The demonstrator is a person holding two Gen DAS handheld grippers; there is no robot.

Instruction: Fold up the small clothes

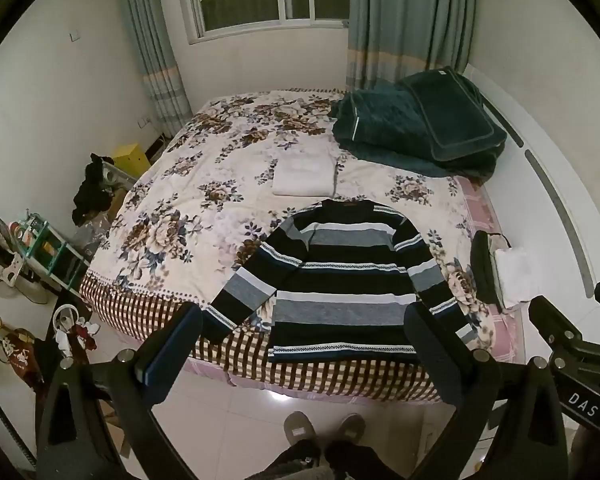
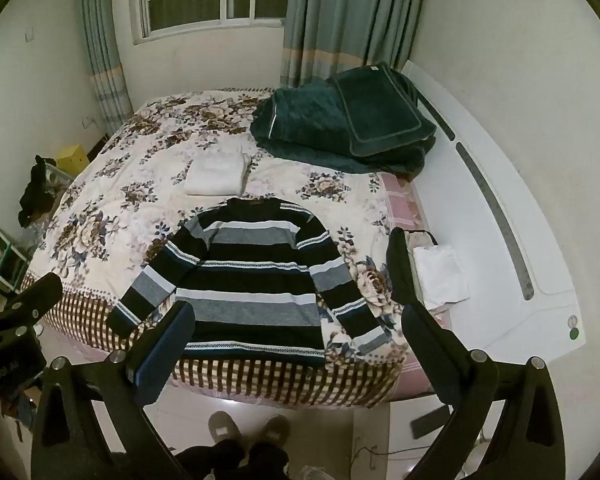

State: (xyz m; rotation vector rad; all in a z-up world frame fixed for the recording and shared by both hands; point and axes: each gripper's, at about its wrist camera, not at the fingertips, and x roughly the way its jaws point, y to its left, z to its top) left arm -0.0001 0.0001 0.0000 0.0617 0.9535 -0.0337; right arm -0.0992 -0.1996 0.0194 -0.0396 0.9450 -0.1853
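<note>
Left wrist view: both claws, left [image 1: 304, 330] and right [image 2: 298, 330], hover agape, empty, above the sweater [image 1: 340, 280] spread flat on the bed [image 1: 188, 200].

The left gripper [image 1: 304, 340] is held up in the air with its jaws spread wide, nothing between them; its left finger's blue pad [image 1: 172, 350] faces inward and the right finger [image 1: 432, 356] is a dark slab. The right gripper [image 2: 298, 340] hangs level beside it on the right, likewise wide apart and holding nothing, its blue pad [image 2: 164, 354] on the left finger. Each gripper's body shows at the edge of the other's view. Below, near the viewer, the person's feet in grey slippers [image 1: 324, 426] stand side by side, dark trouser legs above them.
</note>
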